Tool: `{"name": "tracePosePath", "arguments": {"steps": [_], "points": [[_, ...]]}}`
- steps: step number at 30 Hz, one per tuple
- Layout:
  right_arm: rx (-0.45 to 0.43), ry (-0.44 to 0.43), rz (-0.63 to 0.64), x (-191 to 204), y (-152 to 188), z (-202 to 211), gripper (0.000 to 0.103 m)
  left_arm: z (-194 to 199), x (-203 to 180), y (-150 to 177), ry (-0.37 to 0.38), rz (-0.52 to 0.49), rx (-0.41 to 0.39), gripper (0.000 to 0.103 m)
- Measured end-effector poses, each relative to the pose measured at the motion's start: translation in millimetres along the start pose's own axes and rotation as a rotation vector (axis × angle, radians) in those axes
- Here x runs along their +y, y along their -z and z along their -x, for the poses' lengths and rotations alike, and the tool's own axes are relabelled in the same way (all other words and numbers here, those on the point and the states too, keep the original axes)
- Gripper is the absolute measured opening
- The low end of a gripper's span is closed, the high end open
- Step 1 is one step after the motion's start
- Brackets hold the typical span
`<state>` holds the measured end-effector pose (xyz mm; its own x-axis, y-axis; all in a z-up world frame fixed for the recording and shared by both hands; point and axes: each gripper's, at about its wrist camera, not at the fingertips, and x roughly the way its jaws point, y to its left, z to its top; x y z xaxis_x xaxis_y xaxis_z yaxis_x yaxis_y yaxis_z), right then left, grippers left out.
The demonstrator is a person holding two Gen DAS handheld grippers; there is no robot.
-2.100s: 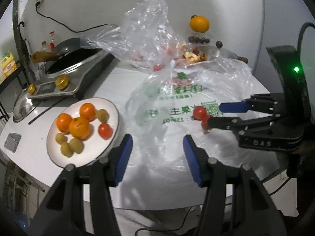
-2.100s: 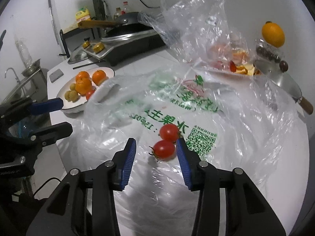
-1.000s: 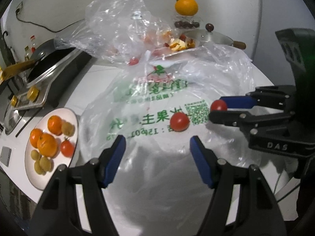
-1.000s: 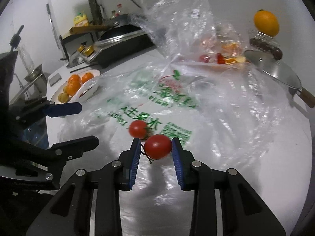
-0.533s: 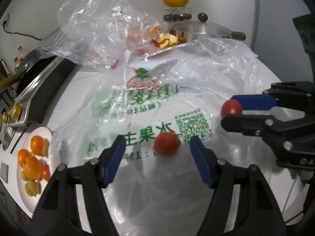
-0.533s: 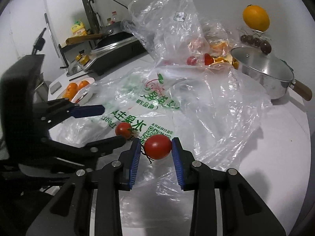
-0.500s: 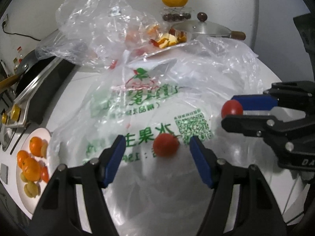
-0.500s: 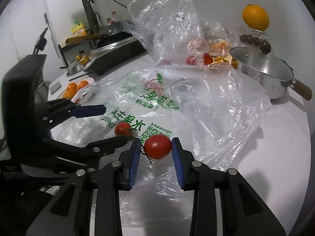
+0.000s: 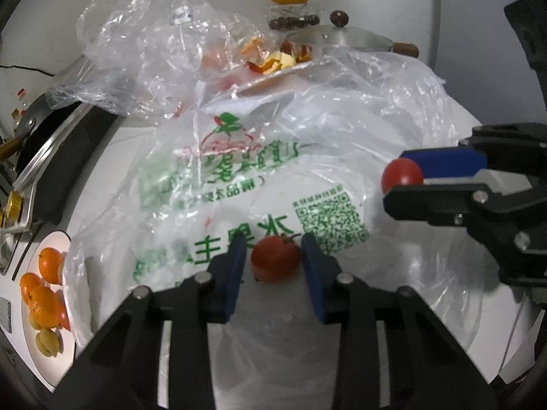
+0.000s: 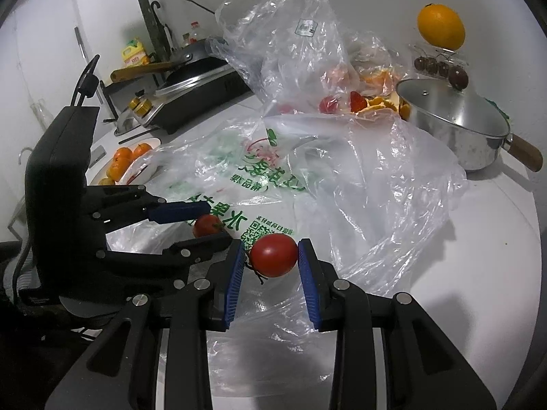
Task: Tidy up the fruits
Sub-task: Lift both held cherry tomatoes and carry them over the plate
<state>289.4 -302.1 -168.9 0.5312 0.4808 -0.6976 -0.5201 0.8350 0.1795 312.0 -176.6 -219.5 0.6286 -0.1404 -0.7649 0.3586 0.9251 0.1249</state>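
Observation:
My left gripper (image 9: pixel 273 256) is shut on a red cherry tomato (image 9: pixel 276 259) that rests on a printed plastic bag (image 9: pixel 259 177). My right gripper (image 10: pixel 271 256) is shut on a second red tomato (image 10: pixel 273 255) and holds it just above the bag; it shows at the right of the left wrist view (image 9: pixel 401 176). The left gripper and its tomato (image 10: pixel 207 225) show at the left of the right wrist view. A white plate (image 9: pixel 65 239) with oranges (image 9: pixel 48 266) and small yellow fruits sits at the far left.
A crumpled clear bag (image 9: pixel 147 44) with fruit scraps lies behind. A steel pot with lid (image 10: pixel 454 119) stands at the right, an orange (image 10: pixel 441 27) and dark fruits behind it. A stove with a pan (image 10: pixel 195 82) is at the back left.
My left gripper has moved forward and closed on the tomato lying on the bag. My right gripper still holds its tomato, lifted slightly off the bag.

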Motion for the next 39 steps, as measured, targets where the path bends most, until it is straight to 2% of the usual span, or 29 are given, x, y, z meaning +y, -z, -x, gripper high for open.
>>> {"name": "tracePosePath", "arguments": {"steps": [2,10,23,29,31,39], "points": [[-0.001,0.007,0.003,2,-1,1,0.034,6,2,0,0.005,-0.001,-0.017,0.034],[-0.013,0.025,0.017,16,-8,6,0.034,20,8,6,0.038,0.005,-0.044,0.02],[-0.019,0.064,0.023,25,-9,13,0.034,35,11,12,0.072,0.013,-0.062,0.019],[-0.018,0.064,0.016,24,-5,14,0.034,18,13,9,0.082,0.034,-0.021,0.034],[-0.016,0.064,0.009,22,-5,13,0.034,14,10,9,0.075,0.024,-0.012,0.055],[-0.009,0.062,-0.011,11,-3,6,0.034,0,3,5,0.046,-0.02,0.003,0.056]]}}
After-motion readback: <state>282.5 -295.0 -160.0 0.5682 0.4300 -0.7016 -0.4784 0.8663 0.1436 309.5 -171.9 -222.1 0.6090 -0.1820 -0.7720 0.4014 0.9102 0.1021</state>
